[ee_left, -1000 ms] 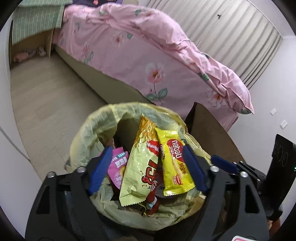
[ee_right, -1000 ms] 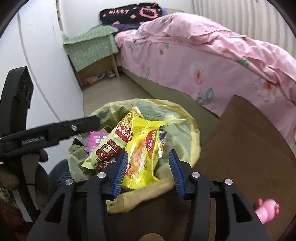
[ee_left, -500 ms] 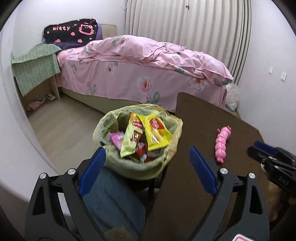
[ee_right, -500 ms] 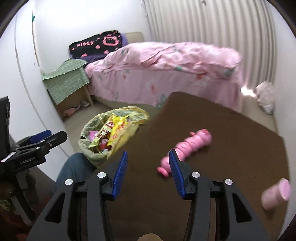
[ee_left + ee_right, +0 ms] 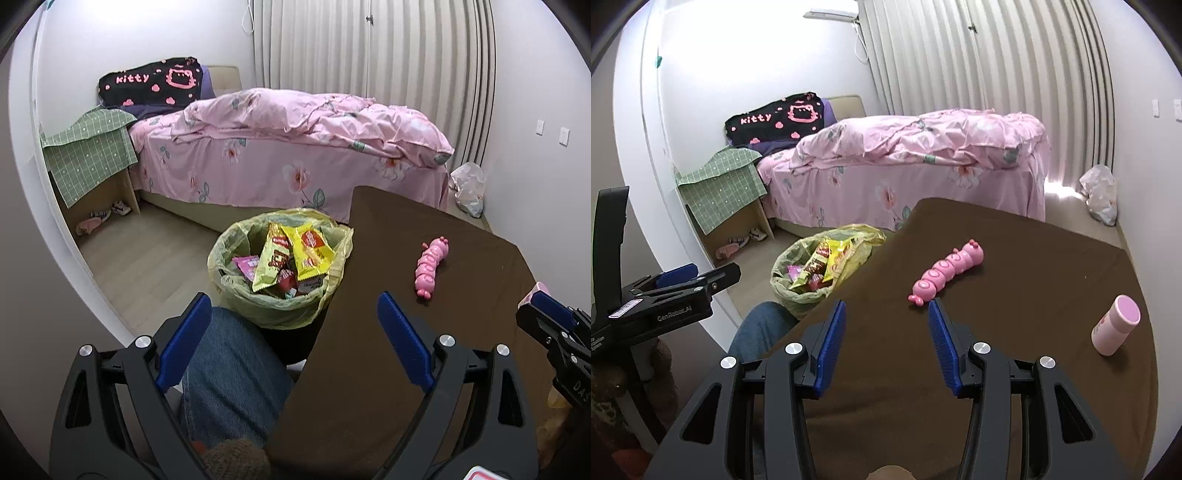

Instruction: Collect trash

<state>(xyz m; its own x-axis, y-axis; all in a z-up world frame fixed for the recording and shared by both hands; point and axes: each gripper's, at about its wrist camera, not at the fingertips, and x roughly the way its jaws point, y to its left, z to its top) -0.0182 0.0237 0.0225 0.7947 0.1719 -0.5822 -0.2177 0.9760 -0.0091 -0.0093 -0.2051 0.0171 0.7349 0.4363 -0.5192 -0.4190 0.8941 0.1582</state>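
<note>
Yellow-lined trash bin (image 5: 280, 295) beyond empty left gripper (image 5: 295, 339) jaws.

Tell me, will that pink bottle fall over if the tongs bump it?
Probably, yes. The pink bottle stands upright on the brown table, tall over a narrow base, so it may tip. It's round, so it might then roll. It looks like light plastic.
</note>
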